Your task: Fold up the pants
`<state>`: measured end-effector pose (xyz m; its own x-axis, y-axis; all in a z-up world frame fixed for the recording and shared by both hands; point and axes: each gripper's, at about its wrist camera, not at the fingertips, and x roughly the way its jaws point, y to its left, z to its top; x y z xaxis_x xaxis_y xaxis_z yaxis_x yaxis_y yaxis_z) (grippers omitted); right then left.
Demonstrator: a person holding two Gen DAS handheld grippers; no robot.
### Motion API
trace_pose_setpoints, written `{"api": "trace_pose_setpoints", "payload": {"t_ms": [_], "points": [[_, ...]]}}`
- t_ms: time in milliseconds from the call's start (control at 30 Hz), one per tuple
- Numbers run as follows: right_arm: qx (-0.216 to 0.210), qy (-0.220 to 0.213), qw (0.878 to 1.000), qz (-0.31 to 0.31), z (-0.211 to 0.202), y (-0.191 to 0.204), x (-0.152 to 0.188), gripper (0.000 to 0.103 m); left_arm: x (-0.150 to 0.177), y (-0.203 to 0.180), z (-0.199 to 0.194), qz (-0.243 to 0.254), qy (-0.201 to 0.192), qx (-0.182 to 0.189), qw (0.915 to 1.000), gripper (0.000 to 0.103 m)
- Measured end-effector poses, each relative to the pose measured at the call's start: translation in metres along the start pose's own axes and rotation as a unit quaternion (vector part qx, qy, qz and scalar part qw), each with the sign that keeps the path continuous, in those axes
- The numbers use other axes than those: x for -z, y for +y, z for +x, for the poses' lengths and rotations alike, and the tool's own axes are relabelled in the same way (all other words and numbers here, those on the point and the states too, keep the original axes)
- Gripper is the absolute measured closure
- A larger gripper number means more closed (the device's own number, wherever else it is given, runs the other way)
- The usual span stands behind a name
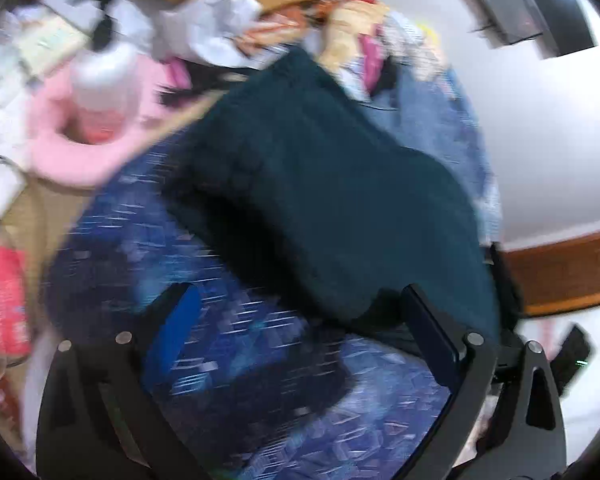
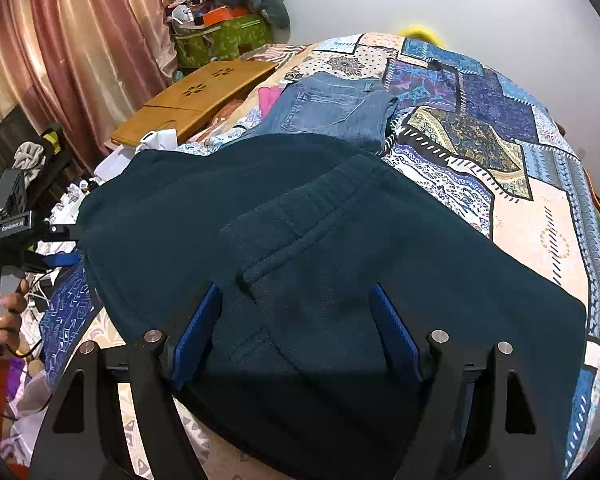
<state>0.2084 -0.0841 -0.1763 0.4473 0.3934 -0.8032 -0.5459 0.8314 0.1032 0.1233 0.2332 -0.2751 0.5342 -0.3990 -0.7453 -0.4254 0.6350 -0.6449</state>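
The pants [image 2: 300, 240] are dark teal cloth, thick and matt, with a soft fleecy nap. The jeans [image 2: 332, 108] behind them are blue denim, faded and slightly rough. The bedspread [image 2: 500, 140] is thin printed cloth, smooth and matt. The tray [image 2: 196, 96] looks like wood, tan with a light sheen. The curtain [image 2: 60, 52] is glossy, satin-like fabric. The right gripper [image 2: 296, 332] has matt black plastic arms, round shiny metal pins and ribbed blue pads [image 2: 392, 336]

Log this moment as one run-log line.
task: fold pants | dark teal fleece pants: on patchwork bedspread | left gripper: open, at pants edge | right gripper: open, above pants | blue jeans: behind
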Motion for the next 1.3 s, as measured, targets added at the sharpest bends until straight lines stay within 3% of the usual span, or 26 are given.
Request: {"api": "trace_pose_setpoints", "payload": {"t_ms": [67, 267, 300, 367, 400, 467, 533, 600, 667, 833, 900, 1067, 1167, 1300], "points": [[-0.001, 0.0, 1.0, 0.001, 0.001, 0.0, 0.0, 0.027, -0.006, 0.007, 0.013, -0.022, 0.017, 0.05, 0.9984, 0.001], [-0.005, -0.002, 1.0, 0.006, 0.001, 0.002, 0.001, 0.027, -0.029, 0.003, 0.035, -0.028, 0.03, 0.051, 0.9979, 0.004], [-0.006, -0.003, 1.0, 0.007, 0.001, 0.001, 0.001, 0.027, -0.032, 0.001, 0.038, -0.024, 0.028, 0.035, 0.9987, 0.008], [-0.009, -0.002, 1.0, 0.01, 0.0, 0.001, 0.001, 0.027, -0.036, -0.006, 0.042, -0.004, 0.017, -0.029, 0.9994, 0.043], [-0.013, -0.002, 1.0, 0.012, -0.001, 0.0, 0.0, 0.027, -0.038, -0.011, 0.044, 0.012, 0.011, -0.055, 0.9983, 0.048], [-0.032, -0.004, 0.999, 0.023, -0.007, -0.004, -0.001, 0.027, -0.038, -0.022, 0.041, 0.032, -0.014, -0.089, 0.9954, 0.066], [-0.054, -0.012, 0.998, 0.037, -0.019, -0.011, 0.0, 0.029, -0.038, -0.037, 0.03, 0.068, -0.048, -0.126, 0.9886, 0.071], [-0.057, -0.025, 0.997, 0.045, -0.031, -0.017, 0.002, 0.029, -0.037, -0.057, 0.016, 0.107, -0.091, -0.167, 0.9759, 0.074], [-0.046, -0.039, 0.997, 0.052, -0.045, -0.025, 0.004, 0.029, -0.034, -0.082, -0.002, 0.149, -0.137, -0.214, 0.9556, 0.075], [-0.005, -0.06, 0.995, 0.076, -0.073, -0.054, 0.021, 0.029, -0.034, -0.13, -0.042, 0.213, -0.219, -0.247, 0.9196, 0.076], [0.019, -0.06, 0.993, 0.097, -0.079, -0.073, 0.031, 0.029, -0.028, -0.16, -0.056, 0.248, -0.255, -0.253, 0.8999, 0.077], [0.08, -0.035, 0.986, 0.141, -0.079, -0.112, 0.058, 0.029, -0.009, -0.235, -0.068, 0.321, -0.308, -0.22, 0.8679, 0.078], [0.071, -0.007, 0.985, 0.156, -0.064, -0.124, 0.073, 0.029, 0.005, -0.286, -0.063, 0.364, -0.324, -0.179, 0.8543, 0.078], [0.053, -0.019, 0.984, 0.169, -0.059, -0.127, 0.083, 0.029, 0.027, -0.339, -0.048, 0.407, -0.324, -0.146, 0.8414, 0.08]]}}
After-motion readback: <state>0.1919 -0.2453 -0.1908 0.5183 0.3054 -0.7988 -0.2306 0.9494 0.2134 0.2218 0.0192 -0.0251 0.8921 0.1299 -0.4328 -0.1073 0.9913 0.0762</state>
